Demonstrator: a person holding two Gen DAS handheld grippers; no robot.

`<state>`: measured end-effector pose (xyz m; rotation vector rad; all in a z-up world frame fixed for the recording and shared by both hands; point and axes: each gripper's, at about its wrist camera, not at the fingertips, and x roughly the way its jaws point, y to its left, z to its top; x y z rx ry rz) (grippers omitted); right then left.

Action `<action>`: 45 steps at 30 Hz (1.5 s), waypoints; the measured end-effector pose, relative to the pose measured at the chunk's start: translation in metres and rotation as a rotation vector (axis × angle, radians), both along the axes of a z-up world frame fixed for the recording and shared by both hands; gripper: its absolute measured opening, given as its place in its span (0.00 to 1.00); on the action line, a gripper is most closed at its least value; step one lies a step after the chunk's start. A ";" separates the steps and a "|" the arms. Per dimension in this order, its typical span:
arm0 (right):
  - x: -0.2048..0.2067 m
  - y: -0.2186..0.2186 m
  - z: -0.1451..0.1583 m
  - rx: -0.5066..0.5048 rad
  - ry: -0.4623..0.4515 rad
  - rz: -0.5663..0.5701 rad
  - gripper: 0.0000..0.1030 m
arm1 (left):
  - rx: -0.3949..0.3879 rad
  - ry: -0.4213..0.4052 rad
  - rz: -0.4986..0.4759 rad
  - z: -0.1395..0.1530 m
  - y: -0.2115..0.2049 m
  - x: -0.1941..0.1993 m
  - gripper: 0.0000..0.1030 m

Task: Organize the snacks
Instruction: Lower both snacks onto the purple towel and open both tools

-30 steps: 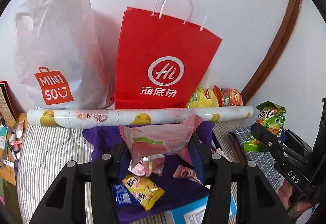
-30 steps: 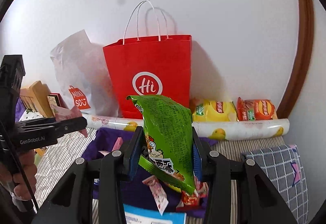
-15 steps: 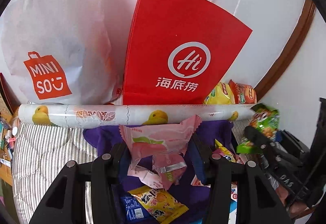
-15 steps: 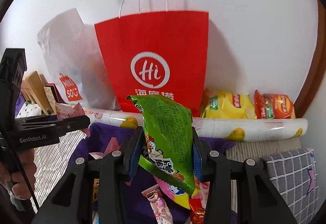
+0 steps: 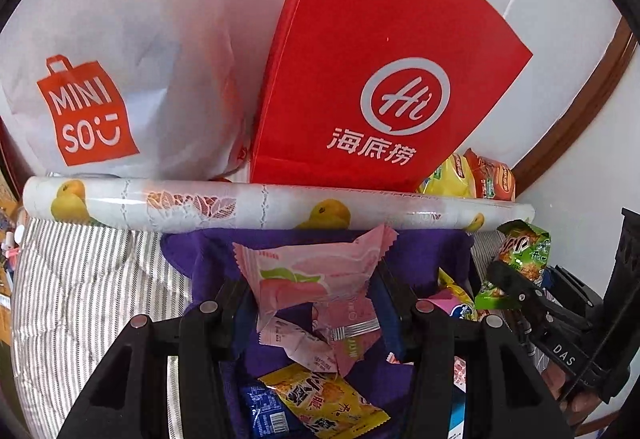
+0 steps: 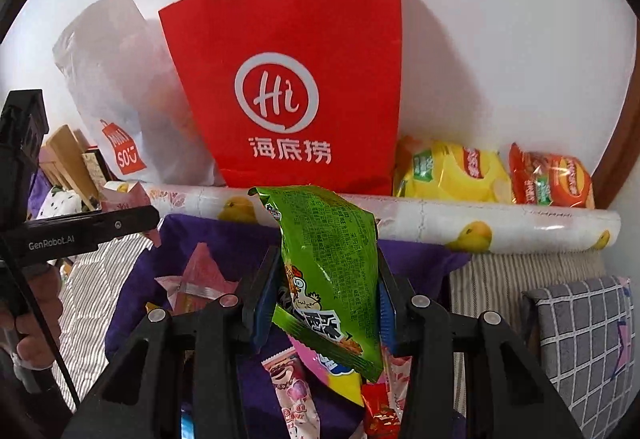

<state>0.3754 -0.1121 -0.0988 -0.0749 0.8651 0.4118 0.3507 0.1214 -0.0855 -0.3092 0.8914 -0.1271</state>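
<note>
Both grippers had come down and closer to the wall since the earlier frames, so the red paper bag (image 5: 384,79) filled more of each view and its handles ran off the top. The left gripper (image 5: 316,291) was clamped on a pink snack packet (image 5: 308,279), whose crumpled lower end hung between the jaws. The right gripper (image 6: 324,291) was clamped on a green snack packet (image 6: 332,271) printed with a cartoon chicken, held upright. Below both lay a purple cloth (image 5: 424,251) strewn with loose snacks, among them a yellow packet (image 5: 324,403) and a blue one (image 5: 264,415). Beyond the cloth, a rolled sheet printed with yellow fruit (image 5: 240,205) lay across a striped bedcover (image 5: 92,299). Behind the roll, the red bag and a white Miniso bag (image 5: 120,51) stood against the wall, with yellow (image 6: 452,171) and orange chip bags (image 6: 552,181) to the right.
</note>
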 end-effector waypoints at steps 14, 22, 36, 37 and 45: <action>-0.003 0.036 -0.036 -0.067 0.132 0.106 0.42 | 0.027 0.021 0.000 -0.007 -0.005 0.004 0.48; 0.001 0.038 -0.052 -0.111 0.164 0.091 0.43 | 0.016 0.033 0.014 -0.010 0.003 0.006 0.48; -0.006 0.022 -0.015 -0.078 0.076 0.048 0.56 | 0.032 0.047 -0.023 -0.015 -0.008 0.010 0.48; -0.007 0.020 -0.011 -0.068 0.066 0.041 0.57 | 0.036 0.051 -0.028 -0.016 -0.010 0.011 0.48; -0.006 0.007 0.006 -0.017 0.041 0.001 0.57 | 0.066 0.086 -0.026 -0.021 -0.013 0.015 0.48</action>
